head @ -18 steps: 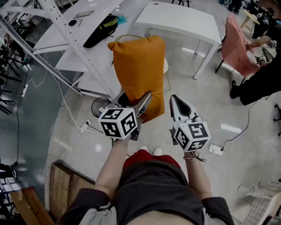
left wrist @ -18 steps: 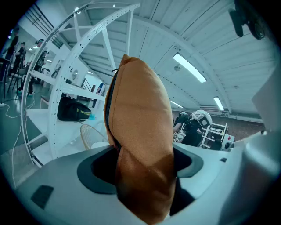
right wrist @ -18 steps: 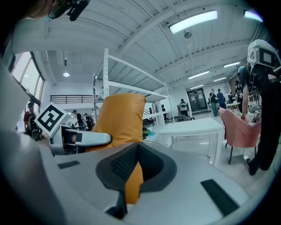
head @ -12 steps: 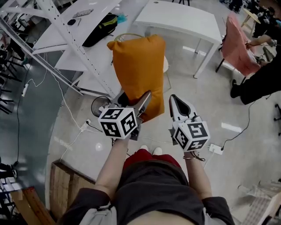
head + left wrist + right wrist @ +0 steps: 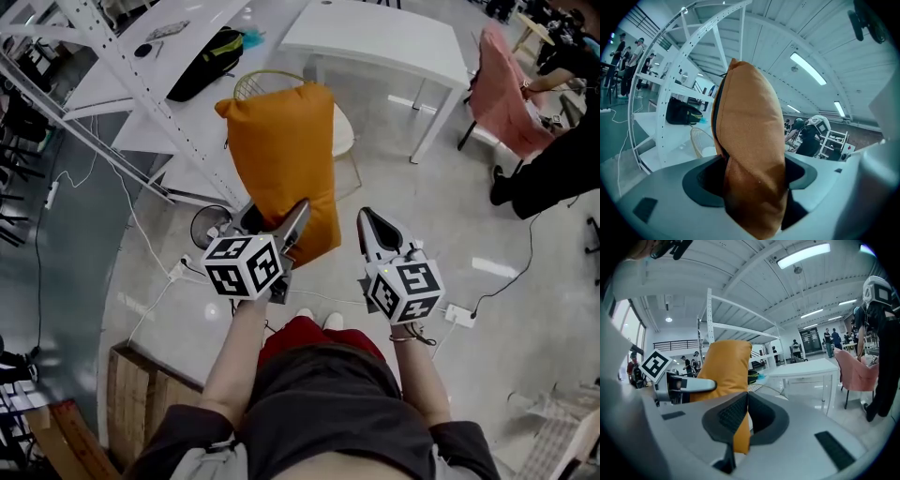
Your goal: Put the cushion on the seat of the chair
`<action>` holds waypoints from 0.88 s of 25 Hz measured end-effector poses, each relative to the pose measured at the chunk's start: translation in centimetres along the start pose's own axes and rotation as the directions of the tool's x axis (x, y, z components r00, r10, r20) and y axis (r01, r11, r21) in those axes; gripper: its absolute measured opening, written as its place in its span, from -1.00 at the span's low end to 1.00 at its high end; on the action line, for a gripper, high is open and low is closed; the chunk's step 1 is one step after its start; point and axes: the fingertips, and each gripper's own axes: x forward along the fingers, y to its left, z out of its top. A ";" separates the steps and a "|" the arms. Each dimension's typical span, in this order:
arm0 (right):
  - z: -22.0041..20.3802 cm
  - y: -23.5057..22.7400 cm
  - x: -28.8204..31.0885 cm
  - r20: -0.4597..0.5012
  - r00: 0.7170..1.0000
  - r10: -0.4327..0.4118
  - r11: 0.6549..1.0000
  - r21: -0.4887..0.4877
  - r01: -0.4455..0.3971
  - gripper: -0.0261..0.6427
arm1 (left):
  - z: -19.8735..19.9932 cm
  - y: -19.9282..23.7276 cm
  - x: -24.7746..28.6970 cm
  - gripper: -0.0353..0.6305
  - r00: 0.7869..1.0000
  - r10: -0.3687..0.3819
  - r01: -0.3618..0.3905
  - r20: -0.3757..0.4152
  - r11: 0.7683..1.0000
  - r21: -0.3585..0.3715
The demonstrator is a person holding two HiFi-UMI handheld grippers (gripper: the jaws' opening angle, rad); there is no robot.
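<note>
Between the two pads of the left claw (image 5: 272,221) sits the bottom end of the orange cushion (image 5: 281,159). This claw is clenched on it. Its pads stand far apart because the cushion is fat and soft.

The cushion stands up tall, ahead of the claw. I think it is held by the low end so the person can carry it out in front. It hangs in the air above the floor (image 5: 450,216) and touches nothing but this claw.

The right claw (image 5: 363,219) is just beside the cushion, on its right. It is pinched closed with nothing in it. I think it waits there to steady the cushion if it flops.

Beyond the left claw, partly hidden behind the cushion, is the round chair (image 5: 251,86) with a woven back and a pale seat (image 5: 343,131). The seat is bare where it shows, so the cushion is not on it yet. I think the left claw must next go forward, lay the cushion flat on the seat and let go.
</note>
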 end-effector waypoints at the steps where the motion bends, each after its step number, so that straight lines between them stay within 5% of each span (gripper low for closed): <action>1: -0.2 -0.2 -0.1 -0.005 1.000 0.000 1.000 0.003 0.000 -0.87 | -0.1 -0.1 0.0 0.21 1.000 0.004 -0.004 0.000 1.000 -0.001; 22: 0.2 -4.4 -4.7 0.031 0.998 -0.050 0.998 0.051 0.049 -0.87 | 0.2 -3.1 -0.2 0.21 0.999 0.018 -0.018 0.030 1.000 0.006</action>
